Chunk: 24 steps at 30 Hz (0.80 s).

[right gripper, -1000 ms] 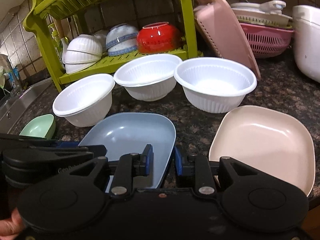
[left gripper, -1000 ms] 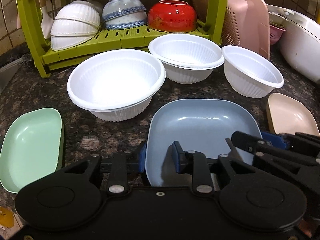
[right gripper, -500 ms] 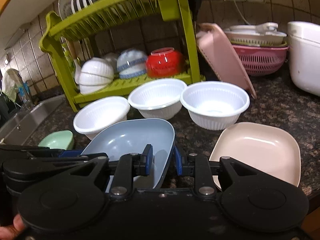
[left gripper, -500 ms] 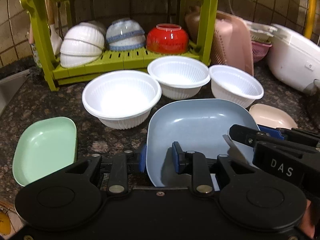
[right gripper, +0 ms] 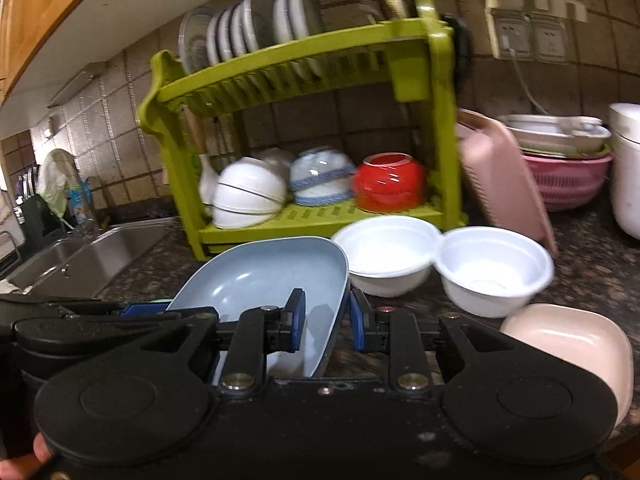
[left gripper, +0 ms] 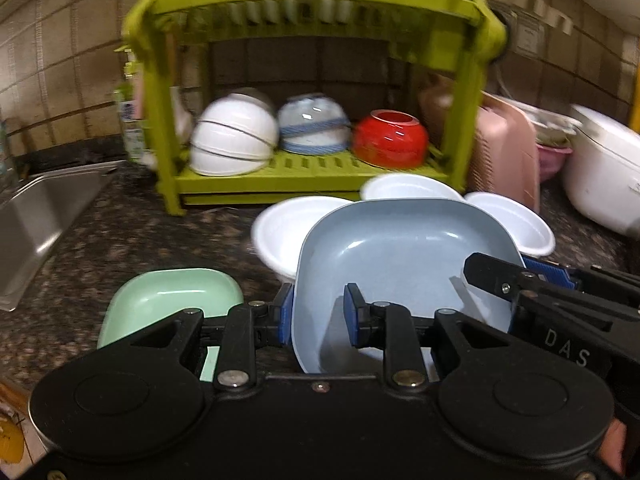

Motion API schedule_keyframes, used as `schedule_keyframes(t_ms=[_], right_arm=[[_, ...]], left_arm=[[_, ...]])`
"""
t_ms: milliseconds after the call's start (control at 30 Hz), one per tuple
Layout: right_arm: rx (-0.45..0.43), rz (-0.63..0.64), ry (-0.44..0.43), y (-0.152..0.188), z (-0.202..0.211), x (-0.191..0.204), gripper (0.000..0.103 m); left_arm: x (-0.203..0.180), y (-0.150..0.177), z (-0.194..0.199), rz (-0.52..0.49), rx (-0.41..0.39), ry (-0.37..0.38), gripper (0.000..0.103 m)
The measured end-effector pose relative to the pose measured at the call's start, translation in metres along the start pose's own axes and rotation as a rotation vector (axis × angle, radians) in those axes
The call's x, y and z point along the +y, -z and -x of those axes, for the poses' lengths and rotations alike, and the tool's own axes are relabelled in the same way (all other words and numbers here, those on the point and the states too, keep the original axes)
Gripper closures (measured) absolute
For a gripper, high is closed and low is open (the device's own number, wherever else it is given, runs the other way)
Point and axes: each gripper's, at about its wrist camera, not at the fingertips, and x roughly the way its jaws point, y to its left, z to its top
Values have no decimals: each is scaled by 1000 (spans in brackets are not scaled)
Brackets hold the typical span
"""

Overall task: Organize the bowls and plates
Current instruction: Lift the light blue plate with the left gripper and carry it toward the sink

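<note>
Left wrist view shows the left gripper [left gripper: 316, 318] closed on the near-left rim of a blue plate [left gripper: 404, 256], one blue pad inside the rim and one outside. From the side, the right gripper [right gripper: 326, 320] clamps the same plate's opposite rim, pads pinching either side of the edge. Held by both, the blue plate sits raised off the dark speckled counter [left gripper: 140, 236], in front of the green dish rack [right gripper: 304, 76] and tilted up toward it. It looks set for the rack's upper tier, where white plates [right gripper: 248, 28] stand on edge in slots. Risks from here: each grip covers only a thin strip of smooth rim, so if the two grippers pull apart or twist unevenly the plate could slip and drop onto the white bowls [right gripper: 436, 256] just below, in front of the rack. Its far edge could also knock the rack's top rail or the standing plates. The blue plate is a shallow, rounded-square dish, matte grey-blue, with a raised lip and a clean, empty interior. A mint green plate [left gripper: 172, 300] lies on the counter, well left of the rack's front.
</note>
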Motion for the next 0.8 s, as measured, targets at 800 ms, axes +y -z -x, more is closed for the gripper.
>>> schedule_keyframes(t_ms=[800], right_arm=[[50,121,-183,13,-85,126,76]], left_arm=[[130,11,-17,179,18,-267,69]])
